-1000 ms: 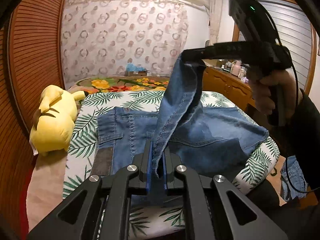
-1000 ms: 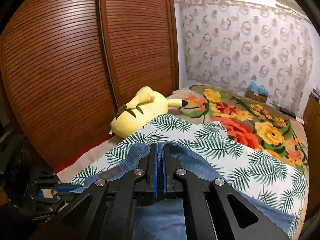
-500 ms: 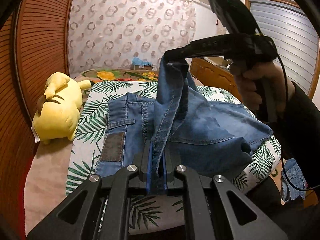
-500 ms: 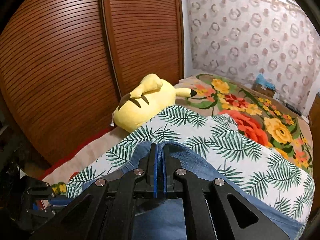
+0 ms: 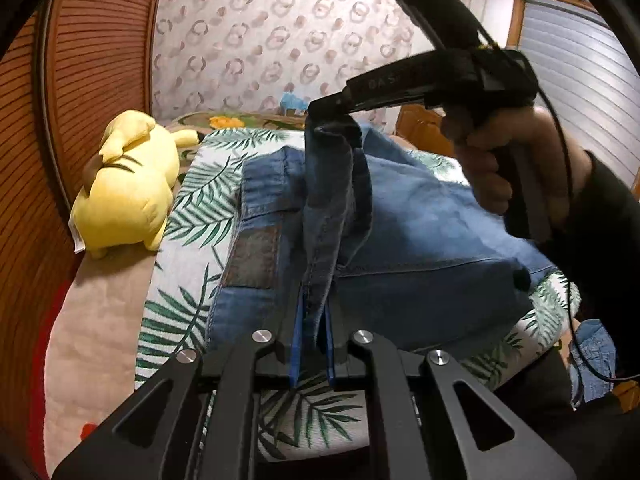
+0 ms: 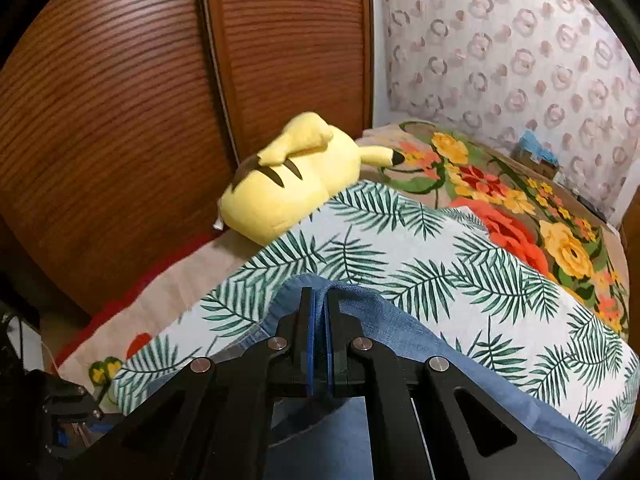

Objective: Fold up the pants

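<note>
Blue denim pants lie on a palm-leaf sheet on the bed, waistband and dark leather patch toward the left. My left gripper is shut on a hemmed edge of the pants near the bed's front. That edge runs up as a taut strip to my right gripper, held by a hand above the pants and shut on the other end. In the right wrist view my right gripper pinches the denim, which drapes below it over the sheet.
A yellow plush toy lies at the bed's left edge by the brown slatted wardrobe doors. A floral blanket covers the far bed. More denim lies on the floor at the right.
Both grippers have come lower and further over the bed with the pants edge still stretched between them. The right gripper has drawn closer to the cloth below.
</note>
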{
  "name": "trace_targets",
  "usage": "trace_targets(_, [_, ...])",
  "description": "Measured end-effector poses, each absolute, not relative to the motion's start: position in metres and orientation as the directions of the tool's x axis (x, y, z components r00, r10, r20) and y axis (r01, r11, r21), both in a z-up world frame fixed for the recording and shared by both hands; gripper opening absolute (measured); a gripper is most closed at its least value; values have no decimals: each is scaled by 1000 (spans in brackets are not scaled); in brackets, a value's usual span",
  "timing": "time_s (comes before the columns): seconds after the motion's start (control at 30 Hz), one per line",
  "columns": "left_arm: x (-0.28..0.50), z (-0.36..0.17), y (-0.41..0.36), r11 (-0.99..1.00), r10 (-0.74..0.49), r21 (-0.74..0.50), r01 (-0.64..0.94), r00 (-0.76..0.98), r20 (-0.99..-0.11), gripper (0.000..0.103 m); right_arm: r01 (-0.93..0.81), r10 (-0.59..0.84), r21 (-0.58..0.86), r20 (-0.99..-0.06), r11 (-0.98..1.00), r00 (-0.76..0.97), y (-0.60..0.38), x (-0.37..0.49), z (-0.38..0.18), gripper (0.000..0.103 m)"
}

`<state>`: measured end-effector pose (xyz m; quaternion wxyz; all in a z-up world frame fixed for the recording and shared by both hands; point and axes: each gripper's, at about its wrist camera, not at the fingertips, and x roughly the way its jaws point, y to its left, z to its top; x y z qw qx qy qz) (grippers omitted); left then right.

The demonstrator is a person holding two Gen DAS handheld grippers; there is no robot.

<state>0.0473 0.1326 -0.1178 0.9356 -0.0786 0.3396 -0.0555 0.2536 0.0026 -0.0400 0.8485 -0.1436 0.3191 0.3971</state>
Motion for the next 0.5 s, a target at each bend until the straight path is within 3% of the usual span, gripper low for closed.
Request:
trace_targets(0.17, [50, -125, 137, 980, -152, -197, 31, 754, -638, 10, -759, 554, -14, -676, 651, 487, 18, 252, -37, 5])
trace_targets(0.27, [52, -126, 140, 980, -142, -196, 17, 751, -645, 10, -752, 554, -9, -670, 659, 493, 16, 249, -33, 16])
trace_targets(0.33, [52, -126, 141, 981, -132, -195, 4, 748, -650, 10, -759, 574, 5, -658, 650, 487, 12, 248, -30, 37])
trace_targets(0.37, [52, -126, 141, 982, -122, -189, -5, 746, -654, 11, -761, 578, 1, -651, 649, 492, 10, 246, -30, 42])
trace_targets(0.5, [52, -125, 141, 983, -100, -181, -26, 751, -653, 31, -748, 579, -12, -625, 663, 524, -9, 238, -31, 45])
